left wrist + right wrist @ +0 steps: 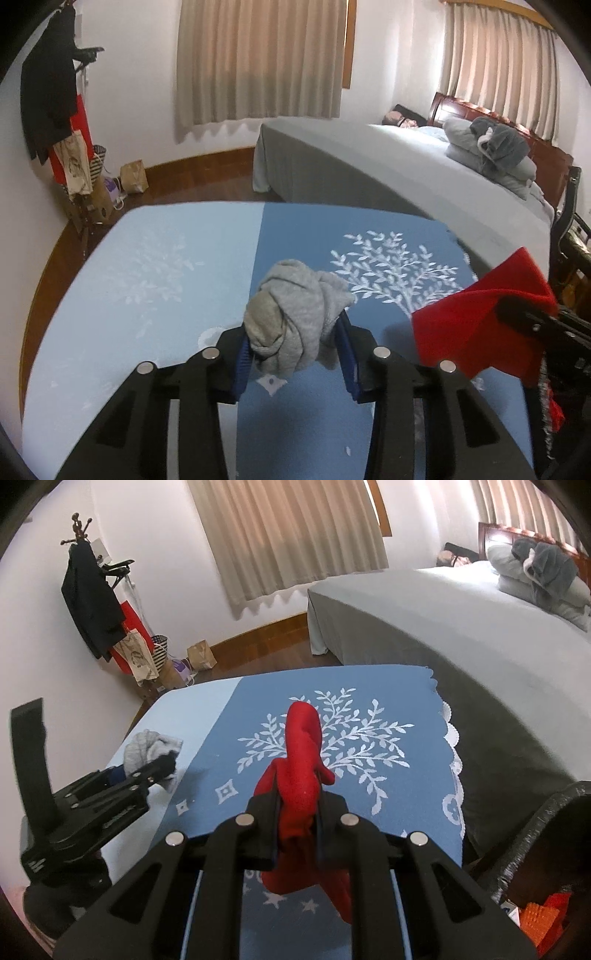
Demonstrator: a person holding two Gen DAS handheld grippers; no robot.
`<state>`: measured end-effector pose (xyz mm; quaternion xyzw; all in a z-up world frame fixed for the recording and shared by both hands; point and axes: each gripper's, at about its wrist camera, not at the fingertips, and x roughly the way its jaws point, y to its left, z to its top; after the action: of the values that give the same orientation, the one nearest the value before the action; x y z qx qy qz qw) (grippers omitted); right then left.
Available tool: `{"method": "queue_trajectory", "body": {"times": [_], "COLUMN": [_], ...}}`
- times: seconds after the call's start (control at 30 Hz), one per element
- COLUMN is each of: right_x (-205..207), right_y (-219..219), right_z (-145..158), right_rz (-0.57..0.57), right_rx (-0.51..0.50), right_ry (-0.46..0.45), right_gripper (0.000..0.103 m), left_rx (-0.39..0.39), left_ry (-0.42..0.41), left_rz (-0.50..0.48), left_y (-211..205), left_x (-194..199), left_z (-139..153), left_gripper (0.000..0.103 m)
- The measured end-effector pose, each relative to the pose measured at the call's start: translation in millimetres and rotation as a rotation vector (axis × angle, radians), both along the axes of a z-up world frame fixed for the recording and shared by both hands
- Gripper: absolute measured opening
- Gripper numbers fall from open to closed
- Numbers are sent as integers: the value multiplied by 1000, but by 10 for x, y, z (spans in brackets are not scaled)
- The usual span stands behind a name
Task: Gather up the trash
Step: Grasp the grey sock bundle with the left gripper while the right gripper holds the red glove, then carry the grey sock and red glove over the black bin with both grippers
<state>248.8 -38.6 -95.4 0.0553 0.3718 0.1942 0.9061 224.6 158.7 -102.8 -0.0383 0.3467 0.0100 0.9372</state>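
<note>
Grey sock bundle [295, 314] clamped in left tool [295, 354], red cloth [301, 775] pinched in right tool [297, 823].

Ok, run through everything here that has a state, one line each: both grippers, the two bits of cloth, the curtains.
left gripper: shut on the grey cloth
grey cloth: bunched up, held clear above the blue tablecloth
right gripper: shut on the red cloth
red cloth: crumpled, pinched, sticking up past the fingertips
curtains: drawn closed

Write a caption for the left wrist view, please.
Left gripper holds a balled grey sock above the blue leaf-patterned cloth; red cloth at right.
</note>
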Motion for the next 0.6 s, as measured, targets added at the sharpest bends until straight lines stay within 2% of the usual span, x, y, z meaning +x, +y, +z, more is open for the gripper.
{"method": "queue_trajectory", "body": {"times": [0.6], "right_x": [-617], "right_y": [-216], "right_z": [450], "right_rz": [14], "right_rx": [-7], "right_ry": [-69], "right_gripper": [13], "left_rx": [19], "left_ry": [-55], "left_rz": [-14], "left_y": [-238], "left_x": [-636], "left_z": [538], "left_gripper": [40]}}
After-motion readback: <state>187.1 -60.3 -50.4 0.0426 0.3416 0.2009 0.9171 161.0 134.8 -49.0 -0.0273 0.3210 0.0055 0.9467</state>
